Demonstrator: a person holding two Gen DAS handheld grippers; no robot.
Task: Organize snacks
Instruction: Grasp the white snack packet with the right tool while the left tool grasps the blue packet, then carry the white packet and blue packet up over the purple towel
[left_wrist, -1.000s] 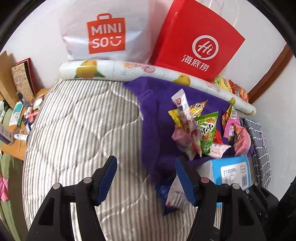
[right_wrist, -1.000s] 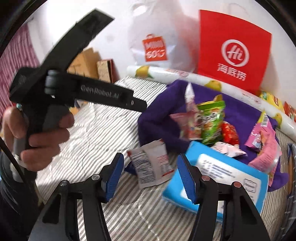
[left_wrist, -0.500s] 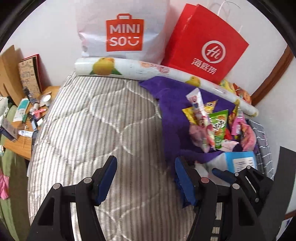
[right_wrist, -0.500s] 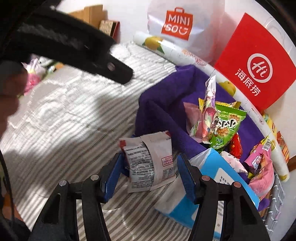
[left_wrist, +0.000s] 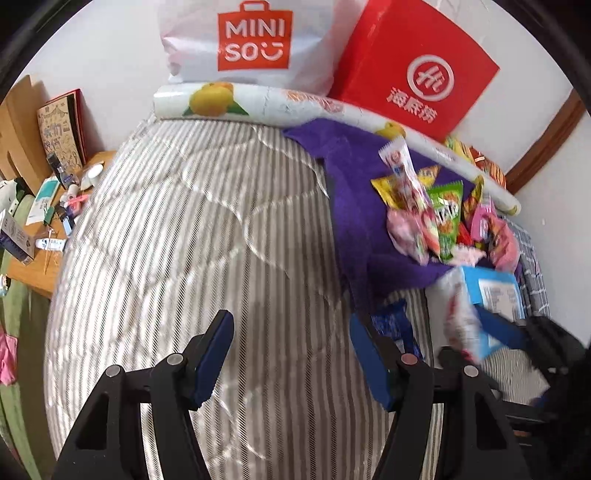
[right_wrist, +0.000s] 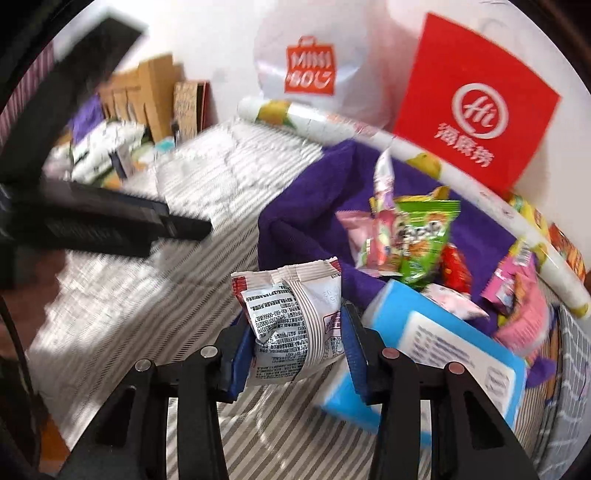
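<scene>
A white wall backs a bed (left_wrist: 192, 229) covered in a grey-and-white striped quilt. Against the wall at the far side lean a white Miniso bag (left_wrist: 251, 40) and, to its right, a red paper bag (left_wrist: 421, 74), with a long fruit-printed roll (left_wrist: 258, 103) lying in front of them. What either bag holds cannot be seen. On the right half of the bed a purple cloth (left_wrist: 354, 206) carries a heap of snack packets (right_wrist: 413, 229): green, pink, yellow and red ones piled together. Nearer, touching the cloth's near edge, lies a light blue box (right_wrist: 436, 336).

The right gripper (right_wrist: 295, 343) points toward the heap, its blue fingers (right_wrist: 240, 350) clenched on a crumpled white snack packet (right_wrist: 295, 317), which is lifted off the quilt just left of the blue box. The left gripper (left_wrist: 291, 354) hovers over the quilt to the left of the cloth, its fingers (left_wrist: 210, 350) spread wide with nothing between them. A small dark blue packet (left_wrist: 395, 325) lies on the quilt just right of the left gripper.

The left half of the quilt is bare stripes. Beyond the bed's left edge stands a cluttered wooden tabletop (left_wrist: 33, 273), with cardboard (left_wrist: 18, 122) leaning at the wall.
</scene>
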